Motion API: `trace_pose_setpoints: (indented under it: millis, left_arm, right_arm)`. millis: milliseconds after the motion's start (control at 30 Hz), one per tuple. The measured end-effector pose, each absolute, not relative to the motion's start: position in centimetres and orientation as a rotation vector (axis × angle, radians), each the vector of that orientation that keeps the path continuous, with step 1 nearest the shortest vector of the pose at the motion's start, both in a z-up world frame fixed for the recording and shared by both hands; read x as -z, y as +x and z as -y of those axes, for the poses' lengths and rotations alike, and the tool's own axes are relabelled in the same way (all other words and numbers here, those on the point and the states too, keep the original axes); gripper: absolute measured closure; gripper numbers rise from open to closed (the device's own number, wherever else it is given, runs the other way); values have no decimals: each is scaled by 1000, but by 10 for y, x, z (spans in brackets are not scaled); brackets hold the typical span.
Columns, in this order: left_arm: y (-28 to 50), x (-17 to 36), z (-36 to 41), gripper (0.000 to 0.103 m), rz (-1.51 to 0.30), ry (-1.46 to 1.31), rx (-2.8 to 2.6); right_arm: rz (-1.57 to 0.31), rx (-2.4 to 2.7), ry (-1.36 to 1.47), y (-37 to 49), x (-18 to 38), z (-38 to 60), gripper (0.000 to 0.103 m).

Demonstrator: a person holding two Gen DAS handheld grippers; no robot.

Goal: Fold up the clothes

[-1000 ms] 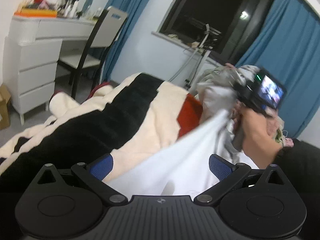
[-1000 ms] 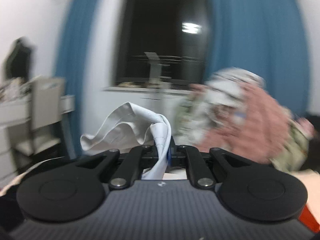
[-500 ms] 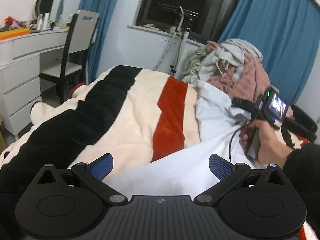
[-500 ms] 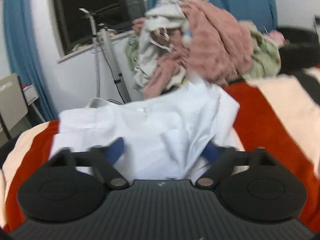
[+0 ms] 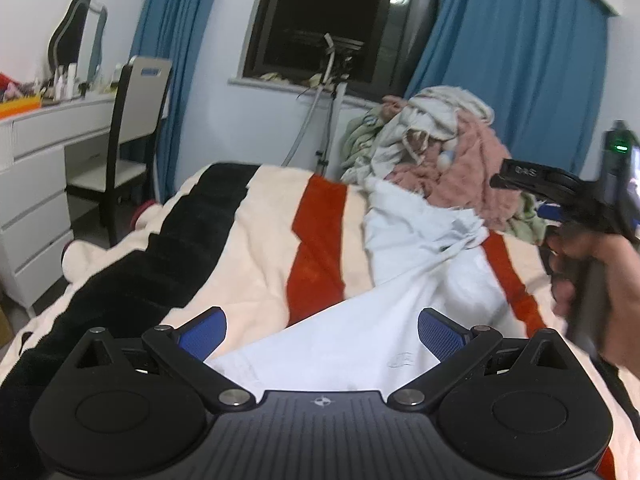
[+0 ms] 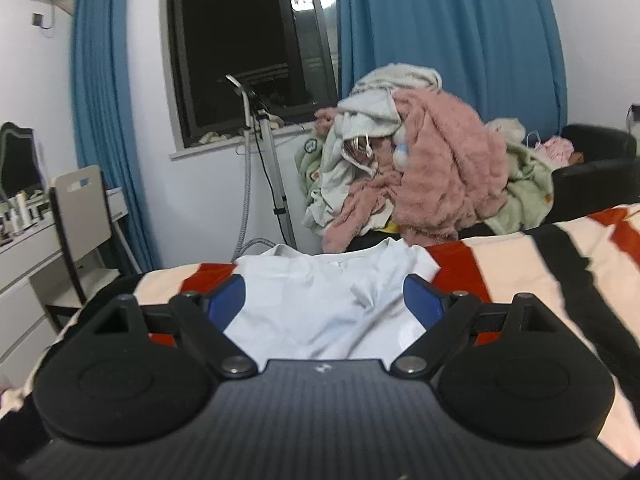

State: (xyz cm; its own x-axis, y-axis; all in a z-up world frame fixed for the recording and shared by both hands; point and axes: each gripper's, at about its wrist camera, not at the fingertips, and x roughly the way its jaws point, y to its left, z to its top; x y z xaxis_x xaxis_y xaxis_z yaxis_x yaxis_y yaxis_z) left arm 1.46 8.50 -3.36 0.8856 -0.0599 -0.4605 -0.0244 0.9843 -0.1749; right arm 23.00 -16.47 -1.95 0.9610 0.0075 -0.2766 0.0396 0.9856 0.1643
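A white T-shirt point(image 5: 404, 276) lies spread on the striped blanket point(image 5: 248, 248) of the bed, its collar end toward the clothes pile; it also shows in the right wrist view point(image 6: 332, 292). My left gripper point(image 5: 322, 330) is open and empty, its blue pads either side of the shirt's near edge. My right gripper point(image 6: 324, 296) is open and empty, just above the shirt's middle. In the left wrist view the right gripper's body point(image 5: 560, 192) is held in a hand at the right edge.
A pile of unfolded clothes point(image 6: 420, 168), pink, white and green, sits at the bed's far end below the window. A white dresser point(image 5: 36, 184) and a chair point(image 5: 132, 132) stand to the left. A garment steamer pole point(image 6: 264, 160) stands by the window. A black armchair point(image 6: 592, 176) is at far right.
The right gripper was shut on the shirt and held it up; it opened and the shirt now lies on the bed. The right gripper drew back. The left gripper stayed open.
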Motion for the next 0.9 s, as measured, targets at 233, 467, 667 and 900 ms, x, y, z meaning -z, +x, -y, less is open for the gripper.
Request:
trace_pose_setpoints:
  millis: [233, 467, 667, 900]
  left_arm:
    - [-15, 17, -69, 0, -419, -119, 75]
    - [-24, 11, -65, 0, -409, -116, 118]
    - [-26, 10, -61, 0, -420, -98, 117]
    - [-19, 15, -61, 0, -482, -104, 116]
  right_arm:
    - [-294, -25, 179, 107, 13, 160, 16]
    - [-278, -16, 156, 4, 34, 173, 16]
    - [-293, 23, 202, -12, 46, 187, 16]
    - [-317, 27, 235, -7, 54, 192, 16]
